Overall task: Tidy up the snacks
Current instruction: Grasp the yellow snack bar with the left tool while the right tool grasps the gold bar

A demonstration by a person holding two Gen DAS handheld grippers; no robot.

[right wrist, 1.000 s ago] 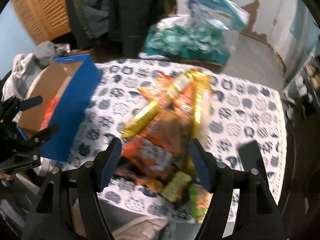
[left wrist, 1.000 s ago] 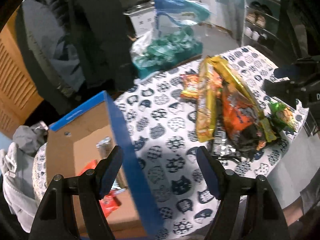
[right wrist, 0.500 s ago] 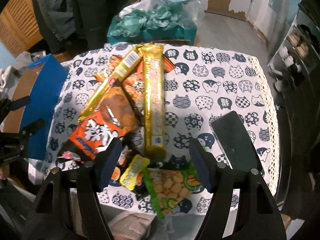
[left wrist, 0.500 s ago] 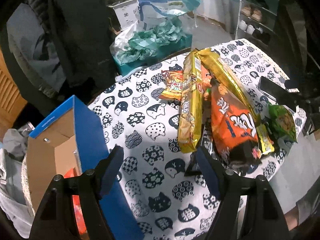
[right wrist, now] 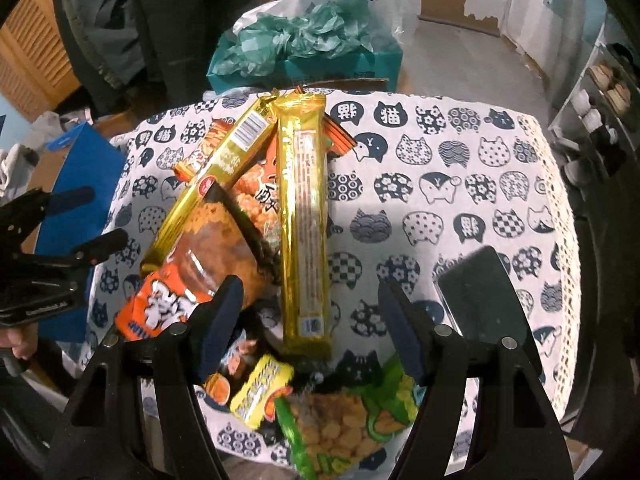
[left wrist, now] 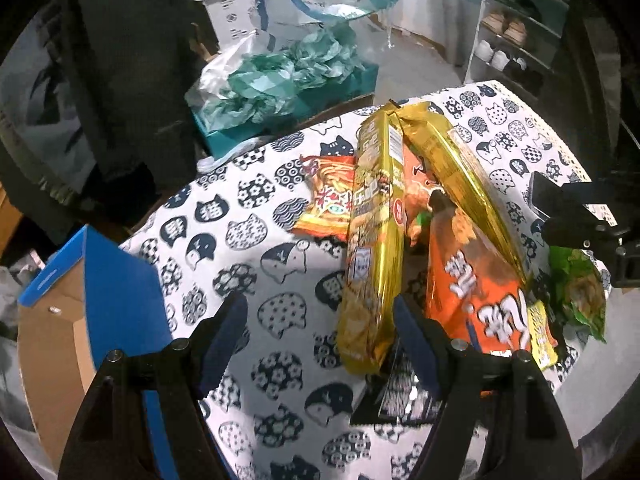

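Observation:
A heap of snack packs lies on a cat-print tablecloth [left wrist: 256, 236]. Two long gold packs [right wrist: 304, 220] [left wrist: 372, 240] cross over an orange bag [left wrist: 476, 280] [right wrist: 188, 280]. A small orange-red packet [left wrist: 332, 200] lies at the heap's far side. At the near edge sit a green bag of crackers [right wrist: 344, 428] and a small yellow packet [right wrist: 262, 392]. My left gripper [left wrist: 320, 336] hangs open above the cloth, just left of one gold pack's near end. Open too, my right gripper [right wrist: 310, 320] hovers over the near end of the other gold pack. Neither holds anything.
A cardboard box with blue outer walls [left wrist: 112, 292] stands at the table's left edge. A dark phone [right wrist: 480, 296] lies on the cloth at the right. Behind the table are a teal box of crumpled paper [right wrist: 304, 40], dark clothing and shoe shelves [left wrist: 516, 36].
Both grippers have sunk toward the table and shifted over the snack heap. The left view has swung rightward from the box to the gold pack. Both stay open the same width.

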